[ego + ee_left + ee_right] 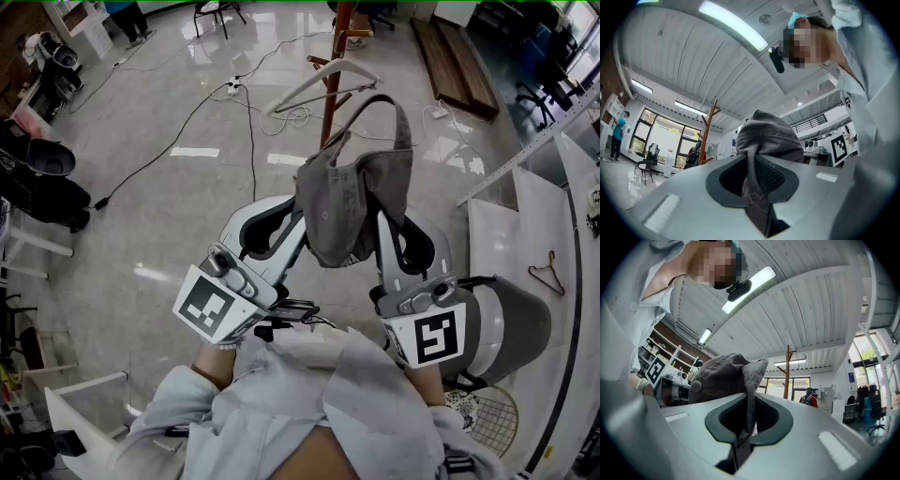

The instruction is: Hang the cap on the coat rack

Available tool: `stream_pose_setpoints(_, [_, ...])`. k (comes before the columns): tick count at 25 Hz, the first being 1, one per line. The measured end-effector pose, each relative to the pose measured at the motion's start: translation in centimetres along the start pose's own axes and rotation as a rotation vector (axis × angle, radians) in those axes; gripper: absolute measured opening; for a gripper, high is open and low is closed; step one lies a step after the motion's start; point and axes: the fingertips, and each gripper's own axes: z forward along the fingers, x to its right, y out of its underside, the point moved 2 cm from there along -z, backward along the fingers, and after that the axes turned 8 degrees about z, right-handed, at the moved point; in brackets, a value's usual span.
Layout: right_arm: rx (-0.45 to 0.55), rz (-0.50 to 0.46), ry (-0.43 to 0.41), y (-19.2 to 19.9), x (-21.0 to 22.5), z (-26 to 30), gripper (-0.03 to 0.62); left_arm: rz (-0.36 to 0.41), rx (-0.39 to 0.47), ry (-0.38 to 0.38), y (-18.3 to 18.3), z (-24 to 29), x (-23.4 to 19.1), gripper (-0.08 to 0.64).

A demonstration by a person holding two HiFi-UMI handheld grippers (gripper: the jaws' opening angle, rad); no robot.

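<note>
The grey cap (pixel 352 202) hangs in mid-air at the centre of the head view, above the glossy floor (pixel 169 197); its crown sags and its back strap (pixel 380 108) arches up into a loop. The left tongs (pixel 298 223) pinch a fold of the cloth from the left; the right tongs (pixel 382 230) are nipped on another fold at the right; both gripper views show fabric caught between the jaws. The coat rack (pixel 337 47) stands at the upper centre of the frame, a white hanger (pixel 319 84) beside its pole; in the gripper views it looks well apart from the cap. The step in hand seems to be the carry. The next move calls for bringing the cap up to a free peg, clear of the hanger, slipping the strap or crown over it; only then should both tongs let go.
</note>
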Motion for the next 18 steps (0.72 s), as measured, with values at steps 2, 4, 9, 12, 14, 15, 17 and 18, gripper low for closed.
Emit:
stream_pose_setpoints(2, [0.002,0.001,0.001,-0.03,-0.05,-0.04,0.025,0.000,0.000,0.002,-0.04,-0.02,0.03,0.055])
stream_pose_setpoints(4, [0.001,0.001,0.001,-0.02,-0.07,-0.01,0.025,0.000,0.000,0.003,-0.05,0.00,-0.01,0.055])
stream_pose_setpoints(9, [-0.002,0.003,0.005,0.08,-0.10,0.11,0.025,0.000,-0.002,0.006,0.03,0.01,-0.20,0.055])
stream_pose_setpoints(12, [-0.003,0.004,0.006,0.14,-0.12,0.15,0.025,-0.001,-0.002,0.008,0.09,0.01,-0.24,0.055])
stream_pose_setpoints(14, [-0.004,0.004,0.007,0.18,-0.15,0.20,0.025,-0.003,-0.001,0.009,0.11,-0.02,-0.31,0.055])
stream_pose_setpoints(15, [-0.004,0.003,0.008,0.17,-0.19,0.25,0.025,-0.003,0.000,0.010,0.10,-0.03,-0.36,0.055])
stream_pose_setpoints(17, [-0.003,0.001,0.010,0.13,-0.27,0.37,0.025,-0.004,0.002,0.012,0.05,-0.08,-0.49,0.055])
stream_pose_setpoints(18, [-0.002,0.001,0.010,0.09,-0.34,0.42,0.025,-0.003,0.003,0.013,0.00,-0.13,-0.56,0.055])
